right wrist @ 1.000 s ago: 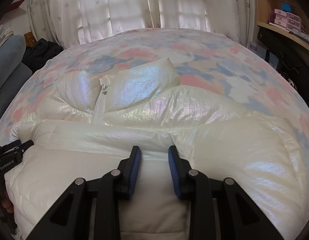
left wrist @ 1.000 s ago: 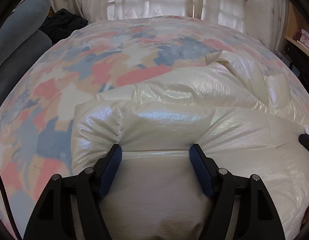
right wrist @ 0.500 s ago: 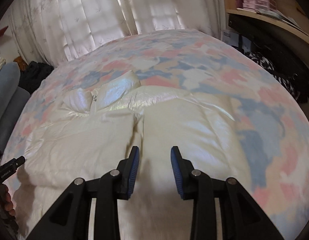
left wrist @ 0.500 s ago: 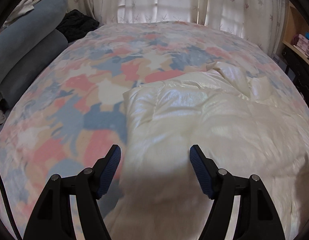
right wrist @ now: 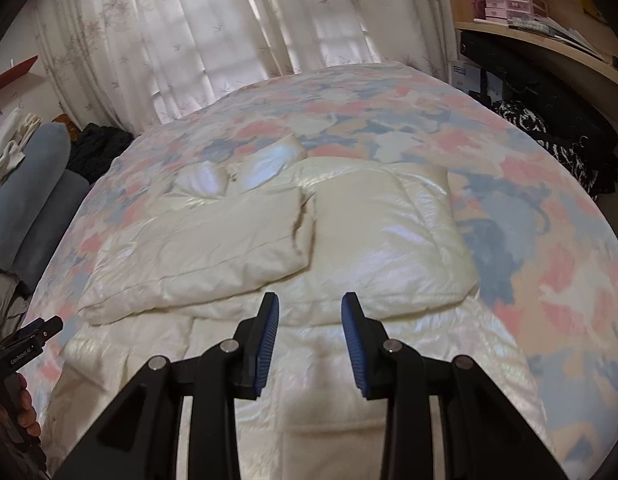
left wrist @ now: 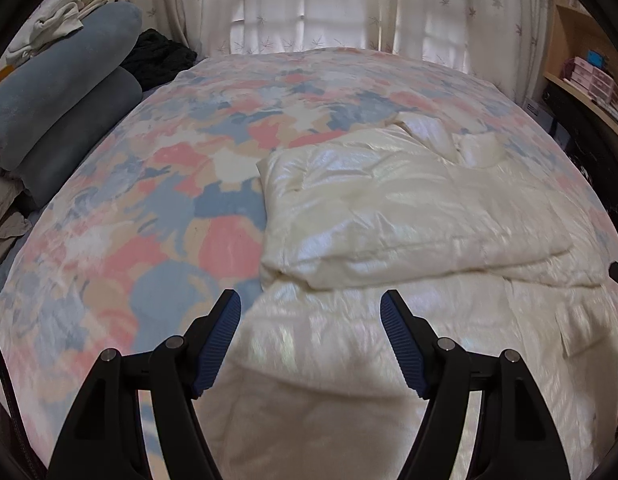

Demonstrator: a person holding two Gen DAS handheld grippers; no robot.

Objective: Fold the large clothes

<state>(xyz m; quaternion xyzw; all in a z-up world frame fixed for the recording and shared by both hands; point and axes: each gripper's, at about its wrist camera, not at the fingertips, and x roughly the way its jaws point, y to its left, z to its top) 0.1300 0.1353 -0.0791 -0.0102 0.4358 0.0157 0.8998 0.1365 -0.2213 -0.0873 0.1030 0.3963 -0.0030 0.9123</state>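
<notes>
The cream puffer jacket (right wrist: 269, 248) lies flat on the bed (right wrist: 529, 208), spread over the patterned bedspread of pink, blue and tan patches. Both sleeves are folded in across the body: the left sleeve (left wrist: 389, 220) lies crosswise over the chest, and the right sleeve (right wrist: 393, 240) lies beside it, the two meeting near the middle. The collar (right wrist: 245, 168) sits at the far end, toward the curtains (right wrist: 229, 32), with the zip visible between its two flaps. The hem end of the jacket lies nearest the cameras, under both claws.

The left claw (left wrist: 311, 312) hangs above the lower left part of the jacket. Its jaws stand wide apart, and nothing is between the blue pads (left wrist: 219, 340); they are clear of the fabric.

The right claw (right wrist: 311, 312) hangs above the lower middle of the jacket. Its jaws are parted by a narrower gap, and they too are empty and off the fabric.

In the right wrist view, the left claw's body and the hand (right wrist: 25, 412) that holds it show at the left edge.

Grey bolsters (left wrist: 57, 112) are stacked at the left of the bed, with dark clothing (left wrist: 157, 56) beyond them. A wooden shelf (right wrist: 549, 40) with small pink boxes (right wrist: 509, 4) stands to the right.
</notes>
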